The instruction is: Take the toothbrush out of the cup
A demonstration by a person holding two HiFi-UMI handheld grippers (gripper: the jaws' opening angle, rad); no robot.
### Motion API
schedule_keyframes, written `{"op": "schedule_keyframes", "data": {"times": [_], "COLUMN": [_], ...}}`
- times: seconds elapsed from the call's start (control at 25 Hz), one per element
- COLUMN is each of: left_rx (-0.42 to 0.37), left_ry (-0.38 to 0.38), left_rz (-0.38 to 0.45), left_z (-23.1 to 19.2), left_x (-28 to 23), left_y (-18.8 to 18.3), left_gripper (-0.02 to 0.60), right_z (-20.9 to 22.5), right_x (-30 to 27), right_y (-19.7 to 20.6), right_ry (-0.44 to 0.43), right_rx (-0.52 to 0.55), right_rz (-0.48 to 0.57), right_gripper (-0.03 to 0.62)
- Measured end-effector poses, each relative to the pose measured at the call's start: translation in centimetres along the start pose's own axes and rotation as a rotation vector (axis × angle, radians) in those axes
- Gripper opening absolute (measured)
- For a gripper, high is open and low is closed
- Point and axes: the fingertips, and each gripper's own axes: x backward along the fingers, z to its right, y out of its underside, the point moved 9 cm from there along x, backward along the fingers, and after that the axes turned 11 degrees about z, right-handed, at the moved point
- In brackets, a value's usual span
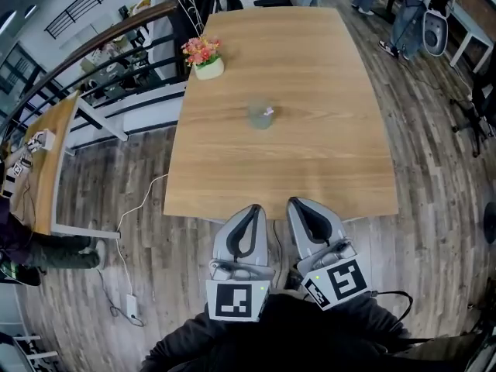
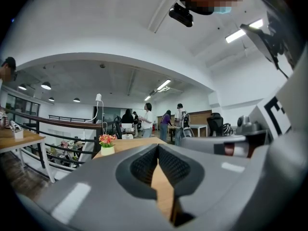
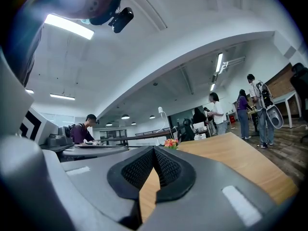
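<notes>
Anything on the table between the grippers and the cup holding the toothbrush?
No. The head view shows only bare tabletop between the left gripper, the right gripper and the cup.

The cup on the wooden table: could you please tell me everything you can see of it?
The cup looks small, round and grey, perhaps translucent. It stands upright near the middle of the wooden table, resting on the bare top with nothing close beside it. A small pale piece, probably the toothbrush, shows at its right rim. Finer detail is too small to tell.
</notes>
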Motion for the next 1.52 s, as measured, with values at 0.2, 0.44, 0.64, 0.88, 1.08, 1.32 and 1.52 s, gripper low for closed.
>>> {"op": "schedule_keyframes", "data": {"times": [0.2, 0.44, 0.64, 0.88, 1.08, 1.32, 1.52], "left_rx": [0.032, 0.058, 0.087, 0.111, 0.095, 0.09, 0.088], "left_ry": [0.043, 0.085, 0.131, 0.176, 0.173, 0.143, 0.126], "left_rz": [-0.005, 0.059, 0.102, 0.068, 0.025, -0.008, -0.047], "left_z": [-3.6, -8.5, -11.1, -11.7, -11.4, -10.6, -9.9], "left_x": [-5.2, -11.1, -14.0, -16.0, -17.6, -19.6, -20.8], "left_y": [0.9, -0.6, -1.5, -0.3, 0.7, 1.7, 2.8], "left_gripper": [0.008, 0.008, 0.008, 0.008, 0.008, 0.008, 0.008], "right_z": [1.4, 2.0, 2.4, 3.3, 5.1, 7.4, 9.2], "right_x": [-5.5, -12.3, -15.8, -17.3, -17.9, -18.8, -19.3], "right_y": [0.9, -0.1, -1.2, -0.4, 0.6, 1.3, 2.3], "right_ry": [0.029, 0.047, 0.096, 0.142, 0.146, 0.107, 0.078], "right_rx": [0.012, 0.048, 0.09, 0.086, 0.067, 0.04, -0.002], "right_rz": [-0.027, -0.022, -0.006, -0.02, -0.028, -0.044, -0.065], "right_gripper": [0.0, 0.0, 0.0, 0.0, 0.0, 0.0, 0.0]}}
